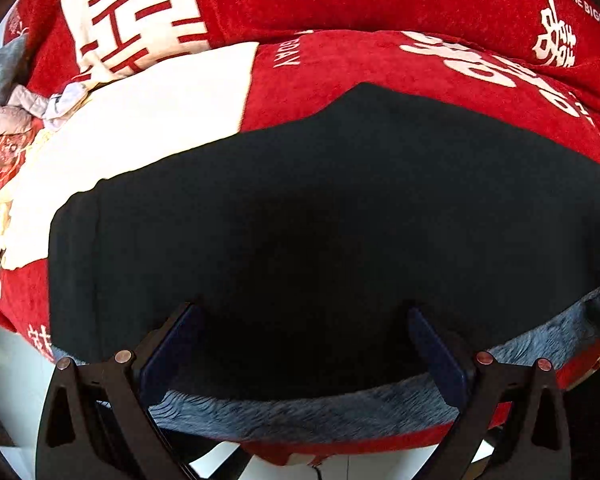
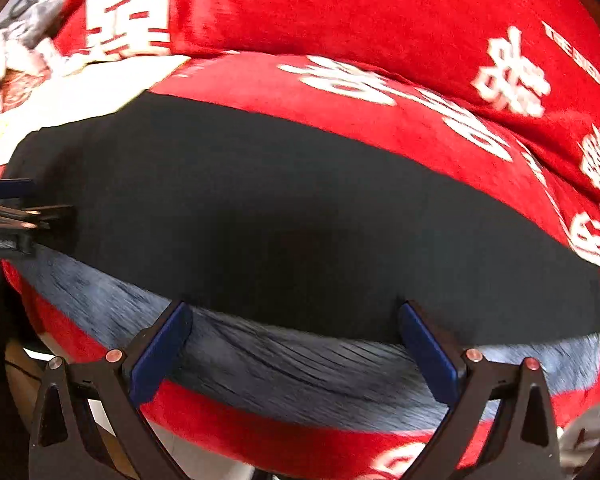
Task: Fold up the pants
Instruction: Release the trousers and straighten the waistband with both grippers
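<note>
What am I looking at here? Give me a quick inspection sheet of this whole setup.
Surface: red blanket with white characters, white patch at left.
Job's things: black pants lying flat, grey fleecy lining showing along the near edge.
Clutter: crumpled grey and white cloths at far left.
Grippers: left gripper and right gripper both open, at the pants' near edge.
Cables: nothing seen.
Surroundings: pale floor below the blanket's edge.

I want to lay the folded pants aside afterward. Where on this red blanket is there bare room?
Bare room: the red blanket beyond the far edge of the black pants, up to the raised fold behind. Crowded: the far-left corner, with the crumpled clothes by the white patch. Both open grippers, left and right, occupy the near edge.
</note>
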A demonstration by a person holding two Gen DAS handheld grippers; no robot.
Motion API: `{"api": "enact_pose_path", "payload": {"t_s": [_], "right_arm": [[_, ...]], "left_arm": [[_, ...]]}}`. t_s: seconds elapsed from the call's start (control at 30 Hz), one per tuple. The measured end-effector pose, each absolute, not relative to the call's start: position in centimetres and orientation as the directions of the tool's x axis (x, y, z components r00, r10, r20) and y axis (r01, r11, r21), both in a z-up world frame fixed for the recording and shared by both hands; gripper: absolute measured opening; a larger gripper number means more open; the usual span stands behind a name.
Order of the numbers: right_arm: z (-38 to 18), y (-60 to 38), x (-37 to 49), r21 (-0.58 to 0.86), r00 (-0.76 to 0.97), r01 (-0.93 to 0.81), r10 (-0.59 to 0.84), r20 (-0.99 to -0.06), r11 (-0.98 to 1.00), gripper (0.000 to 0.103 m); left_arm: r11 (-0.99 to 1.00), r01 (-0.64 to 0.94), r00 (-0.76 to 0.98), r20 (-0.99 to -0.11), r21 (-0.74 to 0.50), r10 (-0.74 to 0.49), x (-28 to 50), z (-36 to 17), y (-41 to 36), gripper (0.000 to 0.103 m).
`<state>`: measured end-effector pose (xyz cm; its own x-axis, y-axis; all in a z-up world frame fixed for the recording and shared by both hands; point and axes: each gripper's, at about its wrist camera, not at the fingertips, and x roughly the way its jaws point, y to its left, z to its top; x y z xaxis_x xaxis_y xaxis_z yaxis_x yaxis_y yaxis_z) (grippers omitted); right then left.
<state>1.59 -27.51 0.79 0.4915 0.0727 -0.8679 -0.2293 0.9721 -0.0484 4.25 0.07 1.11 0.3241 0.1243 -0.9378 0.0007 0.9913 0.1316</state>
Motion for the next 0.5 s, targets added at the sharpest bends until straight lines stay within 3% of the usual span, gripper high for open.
{"api": "enact_pose_path", "payload": {"t_s": [0.23,0.5], "right_arm": [[1.0,-38.3,0.9,-0.001,0.47,0.021,-0.011,-0.882,1.0,0.103],[0.4,-49.9,-3.6,0.202,0.466,0.327,0.029,-0.884,0.923,0.103]], "left_arm": [[0.989,-0.026,0.307,-0.94,0.149,0.15,3.2,1.2,-1.2,0.103],[0.995,0.099,0.256,-0.966,0.006,-0.019,3.3,2.1,-9.6,0.103]]}}
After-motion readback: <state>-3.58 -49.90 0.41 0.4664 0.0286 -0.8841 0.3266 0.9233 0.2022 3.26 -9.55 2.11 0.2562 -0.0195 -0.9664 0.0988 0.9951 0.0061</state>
